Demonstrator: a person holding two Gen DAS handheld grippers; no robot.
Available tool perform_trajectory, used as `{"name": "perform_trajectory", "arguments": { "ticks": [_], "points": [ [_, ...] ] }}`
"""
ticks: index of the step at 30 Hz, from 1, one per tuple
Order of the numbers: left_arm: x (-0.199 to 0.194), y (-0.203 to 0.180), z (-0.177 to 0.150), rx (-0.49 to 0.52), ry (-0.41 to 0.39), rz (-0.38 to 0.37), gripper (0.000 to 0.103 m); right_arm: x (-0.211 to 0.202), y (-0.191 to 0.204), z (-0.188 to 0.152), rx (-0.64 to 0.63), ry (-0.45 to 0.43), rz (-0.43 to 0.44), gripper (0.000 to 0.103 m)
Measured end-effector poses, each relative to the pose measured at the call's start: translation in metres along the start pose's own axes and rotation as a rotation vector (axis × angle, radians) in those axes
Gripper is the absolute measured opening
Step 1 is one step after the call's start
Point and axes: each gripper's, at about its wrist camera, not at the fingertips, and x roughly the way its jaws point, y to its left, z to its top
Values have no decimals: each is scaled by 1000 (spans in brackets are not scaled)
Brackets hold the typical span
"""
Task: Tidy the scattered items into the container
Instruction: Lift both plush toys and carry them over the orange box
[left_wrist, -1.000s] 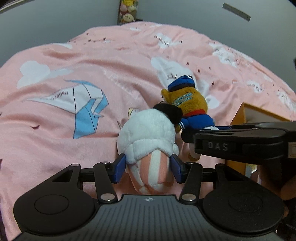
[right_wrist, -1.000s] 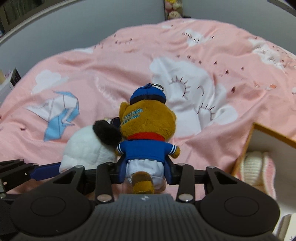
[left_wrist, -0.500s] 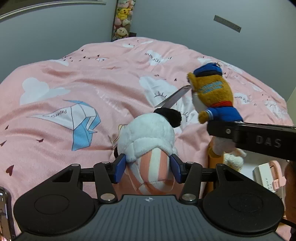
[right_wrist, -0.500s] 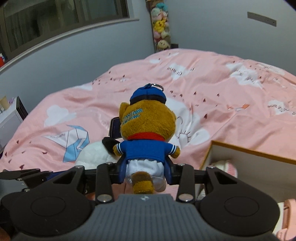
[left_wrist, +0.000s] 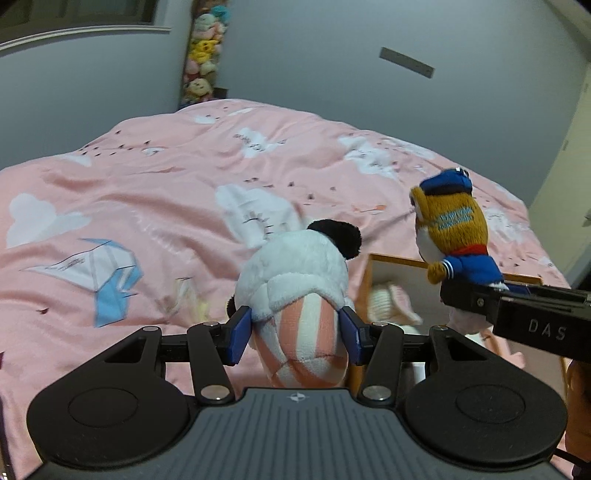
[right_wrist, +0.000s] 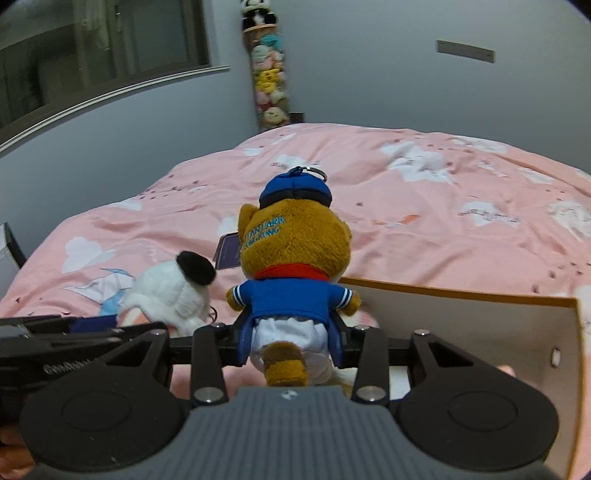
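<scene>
The white plush toy with a black ear and pink-and-white striped lower body (left_wrist: 295, 291) sits clamped btwn the blue pads of the left gripper (left_wrist: 295, 332), fingers part-closed on its striped end, head pointing away from the camera, lifted clear of the bed. Just to its right the brown plush bear in a blue cap, blue sailor top and white shorts, w/ a metal keyring on the cap (right_wrist: 293, 266), is held upright in the right gripper (right_wrist: 290, 343), pads pressing on the shorts at the hips, one brown foot hanging below. In the left wrist view the bear (left_wrist: 454, 240) and the black arm of the right gripper marked "DAS" show at the right edge, above the box; in the right wrist view the white plush (right_wrist: 173, 291) and the left gripper's black body lie at lower left, so the two toys are side by side, near but apart. Under and beyond both: the open cardboard box w/ orange-brown edges and pale inner walls (left_wrist: 402, 273), resting on the bed. Its near wall stands right of the bear in the right wrist view (right_wrist: 461, 317). Inside it, a cream-and-pink knitted soft item (left_wrist: 391, 302); more pink stuff deeper in, too hidden to name. All around, a pink bedcover printed w/ white clouds and a blue-white paper crane (left_wrist: 184, 184), rumpled. A dark flat card-like thing (right_wrist: 229, 251) peeks out behind the bear's head on the cover. Far back, a hanging column of small plush toys (right_wrist: 267, 85) at the grey wall corner, and a window w/ a pale ledge (right_wrist: 110, 55) at upper left.
</scene>
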Motion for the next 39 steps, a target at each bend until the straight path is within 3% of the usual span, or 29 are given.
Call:
{"name": "perform_trajectory", "arguments": {
  "ticks": [15,23,31,39],
  "points": [
    [14,-62,8,118,15,-199,59,-44,-58,-16,90,-42,-168,43],
    [45,-75,23,109,101,-319,59,-49,-86,-26,142,-41,-223,43],
    [78,-95,33,101,213,-434,59,-32,-105,-32,221,-6,-210,43],
    [112,-101,22,82,310,-406,59,4,-120,-44,313,88,-112,43]
  ]
}}
